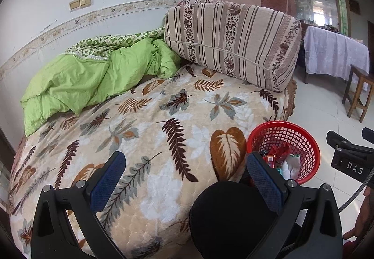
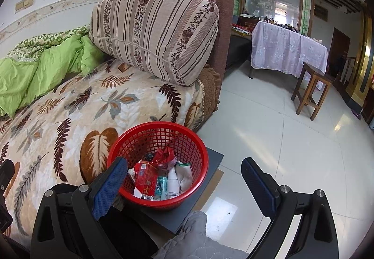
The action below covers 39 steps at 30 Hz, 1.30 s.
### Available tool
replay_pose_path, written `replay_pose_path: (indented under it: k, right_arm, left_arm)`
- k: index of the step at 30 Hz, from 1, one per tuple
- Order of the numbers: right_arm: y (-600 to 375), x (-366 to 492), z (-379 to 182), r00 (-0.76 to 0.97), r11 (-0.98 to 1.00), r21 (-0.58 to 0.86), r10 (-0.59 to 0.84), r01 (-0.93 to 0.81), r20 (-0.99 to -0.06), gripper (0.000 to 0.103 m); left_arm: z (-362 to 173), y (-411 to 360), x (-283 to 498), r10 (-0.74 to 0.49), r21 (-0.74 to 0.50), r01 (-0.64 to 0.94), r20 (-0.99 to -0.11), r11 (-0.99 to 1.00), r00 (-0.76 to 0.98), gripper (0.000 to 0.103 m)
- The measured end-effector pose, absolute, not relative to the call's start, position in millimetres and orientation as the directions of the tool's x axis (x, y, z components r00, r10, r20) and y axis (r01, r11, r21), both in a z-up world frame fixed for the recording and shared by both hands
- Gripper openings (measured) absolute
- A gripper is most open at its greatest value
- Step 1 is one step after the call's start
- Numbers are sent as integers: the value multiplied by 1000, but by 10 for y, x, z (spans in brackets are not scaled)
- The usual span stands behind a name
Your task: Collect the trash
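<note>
A red mesh basket [image 2: 194, 142] stands on a dark low stand beside the bed; it also shows in the left wrist view [image 1: 303, 139]. It holds trash: a red carton [image 2: 146, 177], red wrappers [image 2: 164, 156], a white bottle [image 2: 173, 183], a teal packet and white paper. My right gripper [image 2: 187, 179] is open and empty, hovering just above the basket's near rim. My left gripper [image 1: 187, 177] is open and empty above the leaf-patterned blanket [image 1: 152, 118], left of the basket. The right gripper's body [image 1: 348, 153] shows at the right edge.
A green quilt [image 1: 93, 76] lies crumpled at the bed's back left. A striped cushion [image 1: 233, 43] leans on the brown headboard. A wooden stool [image 2: 311, 90] and a cloth-covered table [image 2: 287, 48] stand on the tiled floor to the right. A grey cloth [image 2: 194, 235] lies below the basket.
</note>
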State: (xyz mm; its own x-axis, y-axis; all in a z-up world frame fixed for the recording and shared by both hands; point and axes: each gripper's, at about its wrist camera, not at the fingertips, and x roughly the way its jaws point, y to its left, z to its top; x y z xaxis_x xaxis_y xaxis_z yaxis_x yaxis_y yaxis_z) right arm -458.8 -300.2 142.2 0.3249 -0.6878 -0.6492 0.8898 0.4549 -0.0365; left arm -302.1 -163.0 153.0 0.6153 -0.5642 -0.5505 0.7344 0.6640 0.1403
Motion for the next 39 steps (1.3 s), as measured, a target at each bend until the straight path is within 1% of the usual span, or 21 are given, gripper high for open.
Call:
replay_pose_path:
  k: [39]
  right_arm:
    - [-2982,-4528,1422,334,474,-43,-680,880,-653,99]
  left_arm:
    - [1522,-1603,-3019,-572,120,742,-560,660,599,103]
